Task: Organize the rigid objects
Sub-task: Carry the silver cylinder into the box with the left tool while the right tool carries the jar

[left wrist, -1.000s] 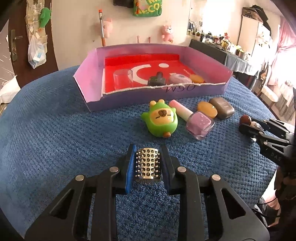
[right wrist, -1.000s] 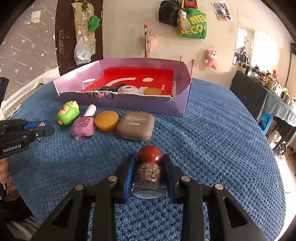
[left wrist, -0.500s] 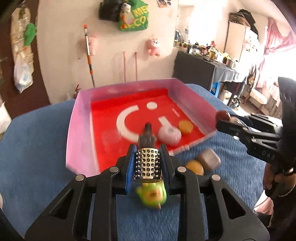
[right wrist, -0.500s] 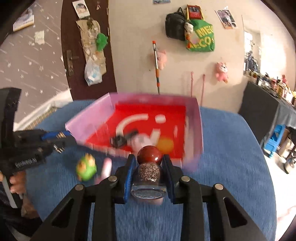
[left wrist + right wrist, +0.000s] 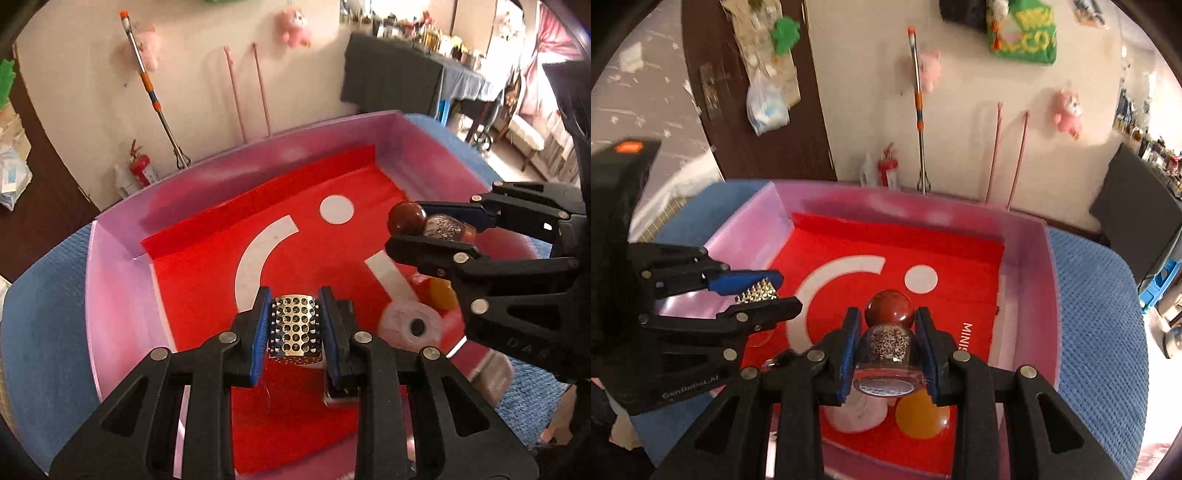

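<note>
My left gripper point(image 5: 294, 325) is shut on a perforated metal cylinder point(image 5: 294, 326) and holds it above the red floor of the pink box point(image 5: 122, 258). It also shows in the right wrist view point(image 5: 757, 295) with the metal cylinder point(image 5: 757, 291). My right gripper point(image 5: 888, 343) is shut on a small glass bottle with a red ball cap point(image 5: 888, 332), also over the box point(image 5: 1027, 280). In the left wrist view the right gripper point(image 5: 432, 232) holds the bottle point(image 5: 424, 223) at the right side.
In the box lie a white tape roll point(image 5: 412, 326), an orange disc point(image 5: 441, 293), and a dark item point(image 5: 340, 397) under my left fingers. A brown compact point(image 5: 495, 373) lies outside on the blue cloth point(image 5: 1100, 314). The orange disc point(image 5: 921, 415) sits below the bottle.
Both grippers have moved forward and up from the blue cloth to hover over the box, each still holding its object. The toys on the cloth have dropped out of view.
</note>
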Demonstrator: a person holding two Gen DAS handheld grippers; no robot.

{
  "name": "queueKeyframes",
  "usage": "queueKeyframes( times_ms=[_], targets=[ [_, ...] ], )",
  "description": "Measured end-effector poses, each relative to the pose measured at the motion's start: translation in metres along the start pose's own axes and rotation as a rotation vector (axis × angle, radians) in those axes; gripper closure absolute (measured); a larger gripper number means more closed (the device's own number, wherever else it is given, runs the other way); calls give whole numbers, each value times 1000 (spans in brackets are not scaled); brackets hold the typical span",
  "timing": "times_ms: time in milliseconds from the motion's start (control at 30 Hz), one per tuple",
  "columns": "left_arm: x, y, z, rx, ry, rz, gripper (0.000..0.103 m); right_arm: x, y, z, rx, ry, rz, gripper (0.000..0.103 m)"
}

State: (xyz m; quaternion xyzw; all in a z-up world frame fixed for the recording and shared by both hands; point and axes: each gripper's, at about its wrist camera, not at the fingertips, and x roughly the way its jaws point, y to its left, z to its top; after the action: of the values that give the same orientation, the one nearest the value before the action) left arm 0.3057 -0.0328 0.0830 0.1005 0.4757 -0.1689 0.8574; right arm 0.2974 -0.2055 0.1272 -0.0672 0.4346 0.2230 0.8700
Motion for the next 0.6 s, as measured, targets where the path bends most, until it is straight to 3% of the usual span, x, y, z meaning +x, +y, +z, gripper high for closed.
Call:
queueKeyframes(
  times_ms=[233, 600],
  targets=[
    [25, 1, 6, 8, 91, 13, 79, 38, -7, 8, -5, 142, -22, 71],
    [39, -5, 4, 6, 138, 15, 79, 60, -12, -2, -20, 236, -55, 70]
  ],
)
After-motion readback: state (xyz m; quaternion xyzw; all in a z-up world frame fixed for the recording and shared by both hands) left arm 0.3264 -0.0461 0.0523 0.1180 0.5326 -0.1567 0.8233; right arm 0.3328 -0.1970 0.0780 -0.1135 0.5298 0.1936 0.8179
